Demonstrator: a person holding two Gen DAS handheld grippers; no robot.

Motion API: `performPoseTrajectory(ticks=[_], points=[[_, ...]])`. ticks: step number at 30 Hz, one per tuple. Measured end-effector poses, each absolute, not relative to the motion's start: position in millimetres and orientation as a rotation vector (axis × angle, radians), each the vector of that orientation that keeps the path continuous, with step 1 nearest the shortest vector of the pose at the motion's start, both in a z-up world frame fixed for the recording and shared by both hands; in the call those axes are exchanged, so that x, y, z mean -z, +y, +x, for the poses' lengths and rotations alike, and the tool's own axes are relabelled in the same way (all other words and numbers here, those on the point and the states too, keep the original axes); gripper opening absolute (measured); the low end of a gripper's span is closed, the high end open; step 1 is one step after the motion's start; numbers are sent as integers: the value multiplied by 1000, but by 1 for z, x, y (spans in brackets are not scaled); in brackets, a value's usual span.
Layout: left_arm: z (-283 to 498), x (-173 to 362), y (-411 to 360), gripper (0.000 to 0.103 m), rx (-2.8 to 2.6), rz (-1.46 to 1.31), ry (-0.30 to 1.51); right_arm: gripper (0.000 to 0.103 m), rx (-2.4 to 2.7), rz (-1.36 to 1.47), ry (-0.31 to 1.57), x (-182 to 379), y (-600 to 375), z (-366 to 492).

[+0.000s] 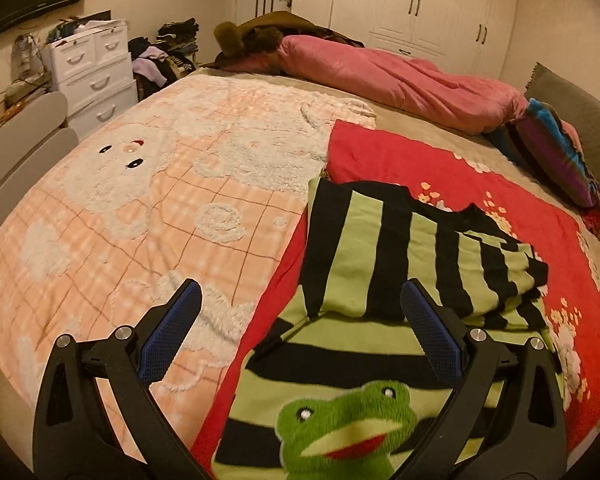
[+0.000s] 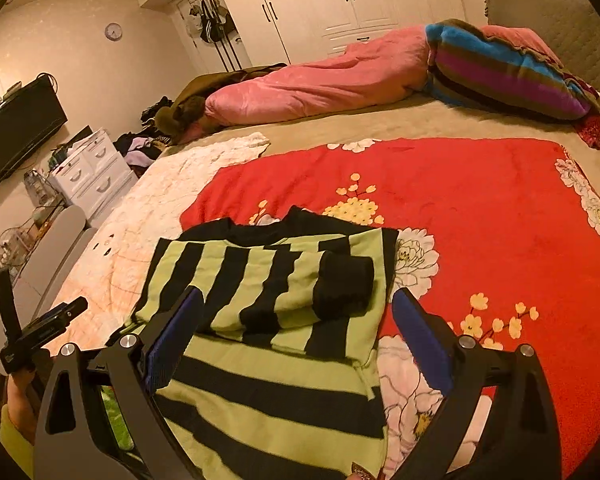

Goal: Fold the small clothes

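A wide bed (image 2: 380,124) is seen, and on it two blankets are spread: a fluffy peach blanket (image 1: 140,200) with raised white bear shapes, and a smooth red floral blanket (image 2: 480,208). The task's thing, a soft knitted sweater (image 2: 268,320) in green and black stripes, is laid flat on the red blanket, just in front of both grippers. Its sleeves appear already folded across the body, so the sleeve step is judged as done. Next, a grasp on the near hem is probably needed, so that the body is folded in half. A plush green frog face (image 1: 344,424) is sewn on the front. The fingers of the left gripper (image 1: 300,316) and the right gripper (image 2: 296,324) are spread wide and released; nothing is held.
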State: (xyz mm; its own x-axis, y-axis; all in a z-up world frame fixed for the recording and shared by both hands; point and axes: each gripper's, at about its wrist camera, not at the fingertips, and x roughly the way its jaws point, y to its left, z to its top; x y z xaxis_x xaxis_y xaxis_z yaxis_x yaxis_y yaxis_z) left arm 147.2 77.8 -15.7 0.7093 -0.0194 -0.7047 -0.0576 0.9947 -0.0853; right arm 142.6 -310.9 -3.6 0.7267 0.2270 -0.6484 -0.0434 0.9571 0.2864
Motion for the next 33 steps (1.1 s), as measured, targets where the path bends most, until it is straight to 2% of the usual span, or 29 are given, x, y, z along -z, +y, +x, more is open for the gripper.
performPoseTrajectory(ticks=[19, 33], points=[[105, -8, 115, 94, -36, -139, 808, 95, -201, 230, 756, -14, -299, 94], [79, 32, 120, 94, -6, -107, 963, 95, -211, 189, 900, 27, -287, 42]])
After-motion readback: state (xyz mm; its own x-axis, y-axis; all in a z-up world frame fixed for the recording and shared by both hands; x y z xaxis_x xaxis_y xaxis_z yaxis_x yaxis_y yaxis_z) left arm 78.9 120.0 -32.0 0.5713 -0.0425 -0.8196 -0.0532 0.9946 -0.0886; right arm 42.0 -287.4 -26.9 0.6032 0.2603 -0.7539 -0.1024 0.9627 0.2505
